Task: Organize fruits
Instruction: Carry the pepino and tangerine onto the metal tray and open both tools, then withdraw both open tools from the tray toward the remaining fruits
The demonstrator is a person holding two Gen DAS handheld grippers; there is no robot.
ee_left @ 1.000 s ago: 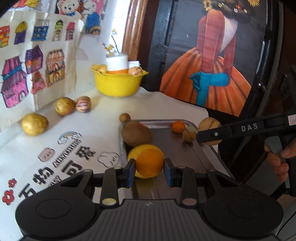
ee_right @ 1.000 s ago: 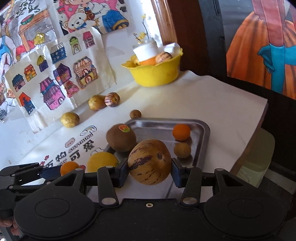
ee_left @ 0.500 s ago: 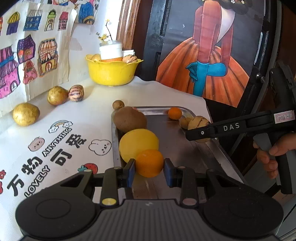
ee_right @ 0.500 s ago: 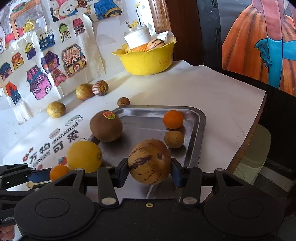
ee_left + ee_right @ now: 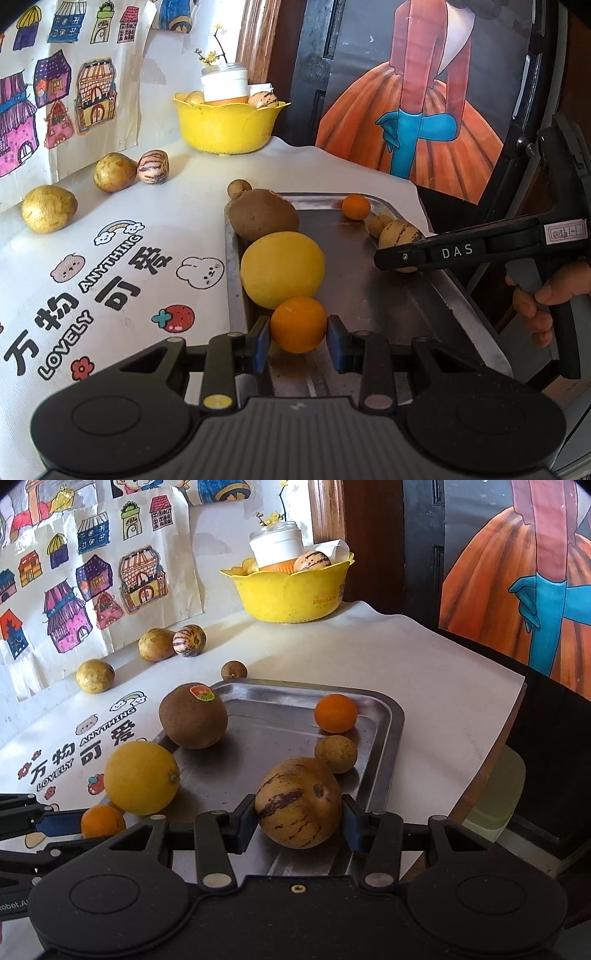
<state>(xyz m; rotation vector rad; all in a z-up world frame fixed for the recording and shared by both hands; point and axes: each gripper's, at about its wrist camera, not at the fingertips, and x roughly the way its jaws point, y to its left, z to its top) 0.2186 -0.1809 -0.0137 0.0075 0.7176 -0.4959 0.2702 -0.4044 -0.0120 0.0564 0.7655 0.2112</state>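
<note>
My left gripper [image 5: 298, 343] has its pads spread slightly wider than a small orange [image 5: 298, 325] that rests on the near end of the metal tray [image 5: 369, 280], touching a big yellow fruit [image 5: 282, 274]. My right gripper [image 5: 298, 821] is slightly open around a striped pepino melon [image 5: 298, 802] that rests on the tray [image 5: 280, 716]. The tray also holds a brown round fruit [image 5: 193, 715], a second small orange [image 5: 335, 713] and a small tan fruit [image 5: 335, 754].
On the white printed cloth lie two yellow-brown fruits [image 5: 48, 208] [image 5: 114, 172], a striped melon [image 5: 153, 167] and a small brown fruit [image 5: 239, 188]. A yellow bowl [image 5: 227, 123] with a jar and fruit stands at the back. The table edge runs close along the tray's right side.
Both grippers came down to the tray with their fruits. Both sets of pads have eased apart, so the orange and the melon now rest on the tray.
</note>
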